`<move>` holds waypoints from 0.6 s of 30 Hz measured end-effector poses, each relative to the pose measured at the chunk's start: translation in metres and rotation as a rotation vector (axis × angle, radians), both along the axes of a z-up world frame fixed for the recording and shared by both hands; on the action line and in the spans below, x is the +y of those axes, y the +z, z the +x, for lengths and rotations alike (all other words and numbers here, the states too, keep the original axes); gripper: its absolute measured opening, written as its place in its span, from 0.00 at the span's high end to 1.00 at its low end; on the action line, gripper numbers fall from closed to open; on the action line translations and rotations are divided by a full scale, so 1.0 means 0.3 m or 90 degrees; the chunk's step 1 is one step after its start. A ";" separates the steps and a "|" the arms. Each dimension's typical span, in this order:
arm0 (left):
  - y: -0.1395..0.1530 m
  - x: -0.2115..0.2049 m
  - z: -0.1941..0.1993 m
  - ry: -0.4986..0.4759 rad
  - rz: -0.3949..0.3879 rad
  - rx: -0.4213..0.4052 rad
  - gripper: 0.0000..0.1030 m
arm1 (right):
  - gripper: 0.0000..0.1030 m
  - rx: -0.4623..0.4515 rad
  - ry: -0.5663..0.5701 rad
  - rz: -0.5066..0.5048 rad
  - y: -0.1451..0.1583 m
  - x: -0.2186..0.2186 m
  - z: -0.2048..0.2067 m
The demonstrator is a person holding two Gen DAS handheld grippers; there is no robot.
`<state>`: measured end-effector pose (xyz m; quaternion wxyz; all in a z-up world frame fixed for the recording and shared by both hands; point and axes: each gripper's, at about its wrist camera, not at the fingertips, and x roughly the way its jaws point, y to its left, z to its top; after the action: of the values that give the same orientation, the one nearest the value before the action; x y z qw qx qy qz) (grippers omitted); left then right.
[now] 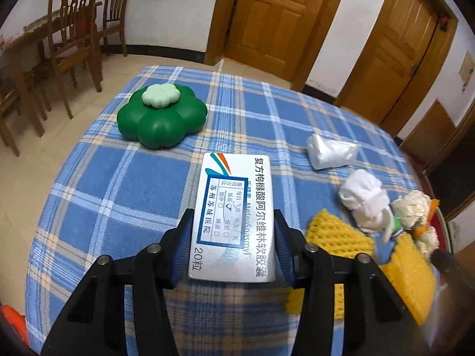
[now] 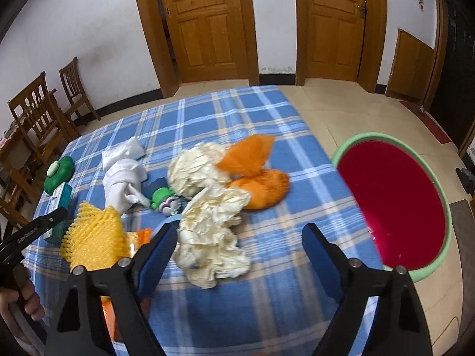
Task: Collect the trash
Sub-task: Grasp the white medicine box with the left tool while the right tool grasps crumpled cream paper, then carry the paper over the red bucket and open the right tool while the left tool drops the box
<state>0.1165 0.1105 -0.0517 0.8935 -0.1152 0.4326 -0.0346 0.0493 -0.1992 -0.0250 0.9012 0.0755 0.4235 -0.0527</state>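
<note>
In the left wrist view, my left tool (image 1: 231, 228) pinches a white medicine box (image 1: 233, 216) by its long edges at the lower centre of the frame, both blue pads pressed flat on its sides. I judge it light, stiff cardboard that could crush under a harder squeeze; the side-on hold near its near end looks sound, though the smooth card could slip if tilted. Beyond it, upper left, a green flower-shaped container (image 1: 161, 117) sits on the blue plaid cloth (image 1: 124, 178). To the right lie a clear plastic bag (image 1: 331, 151), a white cloth wad (image 1: 363, 198) and yellow foam netting (image 1: 338, 234), all soft and light by my guess.

In the right wrist view, my right tool (image 2: 240, 246) stands spread and empty above the tabletop, with crumpled cream paper (image 2: 210, 222) lying near its left pad at the centre. That paper should be featherlight and springy; I would take it through the thick middle of the bunch. Orange crumpled wrap (image 2: 255, 175) lies behind it. A red basin with a green rim (image 2: 392, 204) stands on the tiled floor (image 2: 320, 112) at the right, likely where the trash goes. The cloth could snag or drag. Wooden doors (image 2: 207, 20) fill the back wall, and chairs (image 2: 41, 124) stand at far left.
</note>
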 end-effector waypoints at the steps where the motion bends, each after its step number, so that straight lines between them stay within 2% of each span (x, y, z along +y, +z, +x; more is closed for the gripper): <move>1: 0.003 0.005 -0.007 -0.004 -0.004 -0.006 0.51 | 0.22 0.004 0.001 -0.001 -0.004 0.010 0.005; 3: 0.012 0.011 -0.018 -0.014 -0.012 -0.019 0.51 | 0.27 0.016 0.005 -0.005 -0.014 0.034 0.020; 5: 0.015 0.010 -0.021 -0.022 -0.020 -0.026 0.51 | 0.39 0.028 0.009 0.003 -0.026 0.050 0.035; 10: 0.011 0.007 -0.015 -0.046 -0.042 -0.032 0.51 | 0.57 0.051 0.015 0.019 -0.050 0.065 0.043; 18: 0.016 -0.033 -0.021 -0.068 -0.045 -0.043 0.51 | 0.73 0.033 0.027 0.019 -0.023 0.067 0.004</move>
<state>0.1101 0.1006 -0.0470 0.8997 -0.1224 0.4065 -0.1013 0.0505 -0.1790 -0.0319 0.8895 0.0785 0.4491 -0.0288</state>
